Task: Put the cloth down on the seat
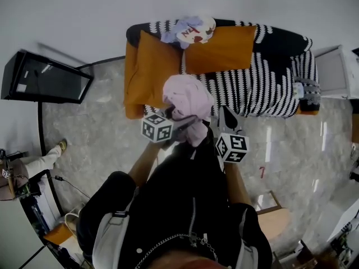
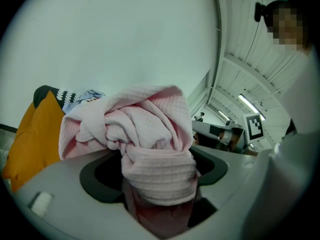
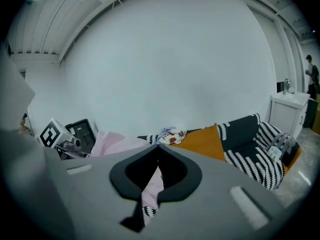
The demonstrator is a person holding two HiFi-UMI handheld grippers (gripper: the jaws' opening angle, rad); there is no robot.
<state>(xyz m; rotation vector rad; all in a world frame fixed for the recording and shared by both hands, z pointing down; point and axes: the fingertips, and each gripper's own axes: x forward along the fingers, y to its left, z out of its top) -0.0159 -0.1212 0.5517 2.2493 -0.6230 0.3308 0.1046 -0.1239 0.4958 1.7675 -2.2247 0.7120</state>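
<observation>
A bunched pink cloth (image 1: 188, 100) hangs in the air over the front edge of the sofa seat (image 1: 255, 91), which has a black-and-white striped cover. My left gripper (image 1: 188, 123) is shut on the cloth from below. In the left gripper view the cloth (image 2: 145, 134) fills the space between the jaws of this gripper (image 2: 160, 184). My right gripper (image 1: 227, 116) is just right of the cloth, apart from it, with its tips together. In the right gripper view that gripper (image 3: 158, 149) points at the sofa, with the cloth (image 3: 112, 144) at its left.
Two orange cushions (image 1: 151, 66) lean on the sofa's left and back. A small printed pillow (image 1: 193, 29) lies on the backrest, and a grey object (image 1: 305, 91) on the sofa's right end. A dark TV (image 1: 45, 77) stands at left, a white cabinet (image 1: 336, 72) at right.
</observation>
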